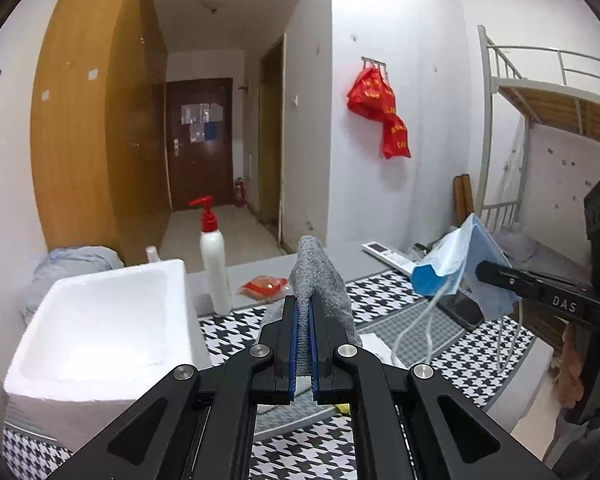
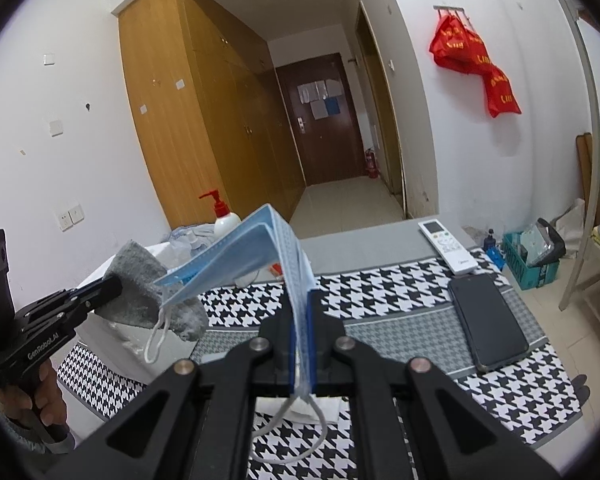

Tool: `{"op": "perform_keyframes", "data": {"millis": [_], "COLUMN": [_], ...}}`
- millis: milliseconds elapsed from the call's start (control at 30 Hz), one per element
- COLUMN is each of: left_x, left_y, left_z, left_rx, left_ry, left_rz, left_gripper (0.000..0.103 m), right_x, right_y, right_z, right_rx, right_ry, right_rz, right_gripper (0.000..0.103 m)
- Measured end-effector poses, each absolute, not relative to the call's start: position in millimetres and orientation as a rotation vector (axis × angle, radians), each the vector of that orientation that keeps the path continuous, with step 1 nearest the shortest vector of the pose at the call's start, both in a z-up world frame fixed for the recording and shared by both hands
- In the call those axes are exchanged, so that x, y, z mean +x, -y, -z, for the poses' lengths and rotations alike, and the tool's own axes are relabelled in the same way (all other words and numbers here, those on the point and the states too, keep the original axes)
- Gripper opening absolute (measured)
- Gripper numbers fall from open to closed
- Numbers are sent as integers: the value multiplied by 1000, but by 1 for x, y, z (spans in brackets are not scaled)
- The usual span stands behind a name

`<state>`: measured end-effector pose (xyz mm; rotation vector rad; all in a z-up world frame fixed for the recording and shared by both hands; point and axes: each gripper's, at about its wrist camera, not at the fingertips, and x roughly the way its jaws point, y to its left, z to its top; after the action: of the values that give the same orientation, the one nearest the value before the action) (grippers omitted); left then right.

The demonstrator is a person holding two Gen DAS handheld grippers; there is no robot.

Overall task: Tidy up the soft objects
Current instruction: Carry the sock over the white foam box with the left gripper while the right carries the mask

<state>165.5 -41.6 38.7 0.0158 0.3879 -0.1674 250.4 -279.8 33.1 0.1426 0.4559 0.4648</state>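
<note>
My left gripper is shut on a grey knitted sock and holds it above the houndstooth table cloth, right of a white foam box. My right gripper is shut on a blue face mask, folded over, its white ear loops hanging down. In the right wrist view the left gripper with the sock is at the left, over the foam box. In the left wrist view the right gripper holds the mask at the right.
A white pump bottle with a red top, a red packet, a white remote and a black phone lie on the table. A white tissue lies under the right gripper. A metal bunk bed stands at the right.
</note>
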Motion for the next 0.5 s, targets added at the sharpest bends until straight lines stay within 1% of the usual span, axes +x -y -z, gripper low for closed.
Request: {"op": "perform_keyframes", "data": {"millis": [500], "left_x": [152], "left_y": [4], "left_z": [-65], "left_rx": [-10], "left_ry": [-308], "left_rz": [76], "left_gripper": [5], "right_x": [242], "right_y": [253], "right_z": [-48], "right_rx": [127], "right_ry": [-394], "right_rz": [-514], "right_gripper": [7]}}
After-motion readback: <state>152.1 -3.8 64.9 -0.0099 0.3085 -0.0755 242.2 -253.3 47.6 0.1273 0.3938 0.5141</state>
